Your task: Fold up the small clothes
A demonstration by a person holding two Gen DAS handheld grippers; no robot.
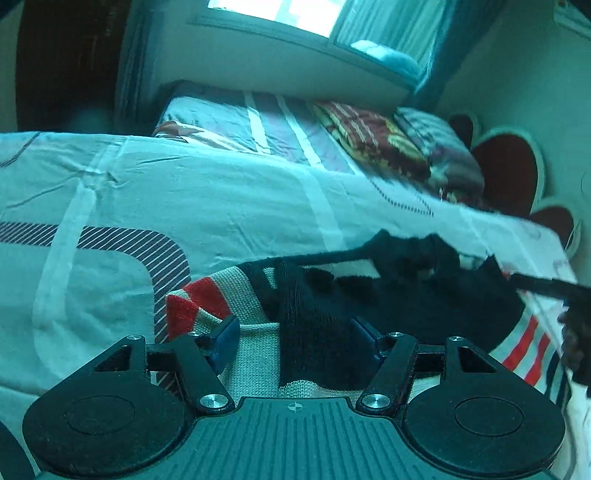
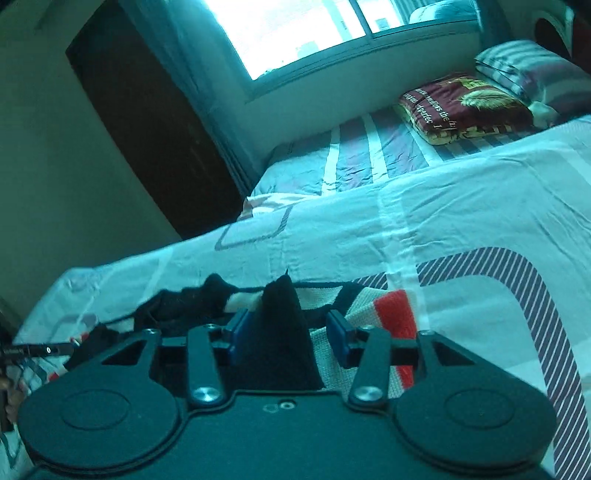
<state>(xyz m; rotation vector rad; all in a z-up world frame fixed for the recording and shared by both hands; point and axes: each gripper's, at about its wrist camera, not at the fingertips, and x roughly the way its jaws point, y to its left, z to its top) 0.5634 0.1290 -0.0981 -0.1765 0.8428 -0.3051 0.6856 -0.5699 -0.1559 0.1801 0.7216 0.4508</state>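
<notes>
- Left wrist: left gripper point(image 1: 295, 334) low over the bed point(image 1: 221, 199), jaws wide apart, nothing clamped. Knit sweater point(image 1: 369, 295), black with cream and red stripes, lies on the bed under and between the blue pads point(image 1: 226, 338). Red-striped cuff point(image 1: 195, 302) just left of the left pad. Folded blanket point(image 1: 373, 140) and pillow point(image 1: 439, 147) well back near the window point(image 1: 273, 11).
- Right wrist: right gripper point(image 2: 286, 334), jaws apart. A black peak of the sweater point(image 2: 280, 332) stands up between the pads point(image 2: 338, 338); cannot tell if either pad touches it. Striped part lies right of it on the bed point(image 2: 443, 206). Dark door point(image 2: 147, 122) at left.
</notes>
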